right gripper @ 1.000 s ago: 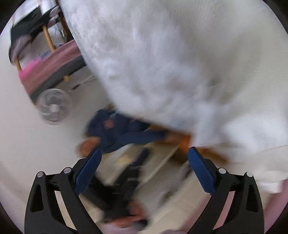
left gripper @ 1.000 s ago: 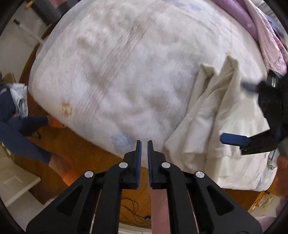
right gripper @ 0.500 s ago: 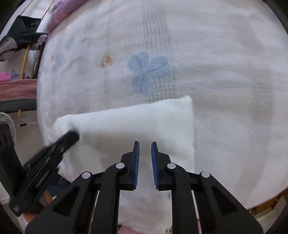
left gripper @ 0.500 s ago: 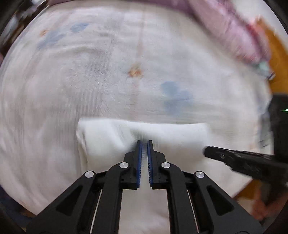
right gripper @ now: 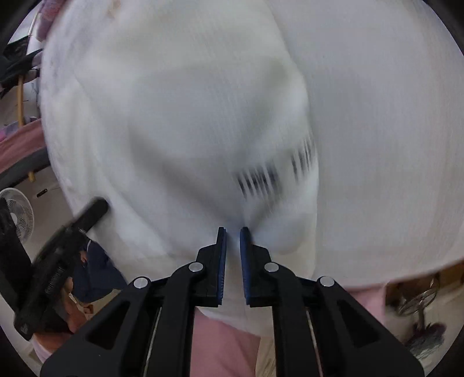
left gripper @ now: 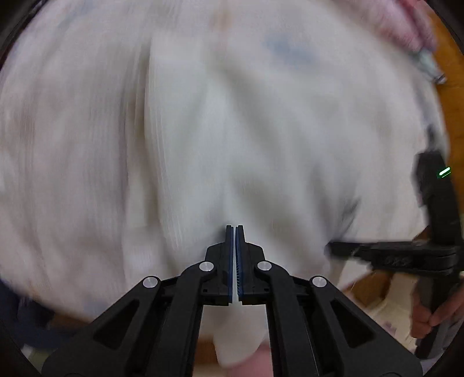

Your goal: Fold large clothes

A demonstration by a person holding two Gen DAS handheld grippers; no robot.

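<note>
A large white garment (left gripper: pixel 232 139) lies spread over the bed's white blanket (left gripper: pixel 58 130), blurred by motion. My left gripper (left gripper: pixel 235 229) is shut on the garment's near edge, with cloth hanging between the fingers. My right gripper (right gripper: pixel 233 230) is shut on the garment (right gripper: pixel 188 130) at its near edge; dark printed lettering (right gripper: pixel 272 171) shows just beyond the tips. The right gripper also shows at the right of the left wrist view (left gripper: pixel 330 248), and the left gripper at the left of the right wrist view (right gripper: pixel 100 204), each at the garment's edge.
The white blanket (right gripper: pixel 391 116) covers the bed. Pink bedding (left gripper: pixel 406 20) lies at the far right corner. A fan (right gripper: pixel 17 214) stands on the floor at left. A person in dark blue (right gripper: pixel 95 269) sits on the floor by the bed.
Both grippers have pulled nearer with the garment's edge in them, so the white cloth now spreads larger over the blanket. The views are more blurred.
</note>
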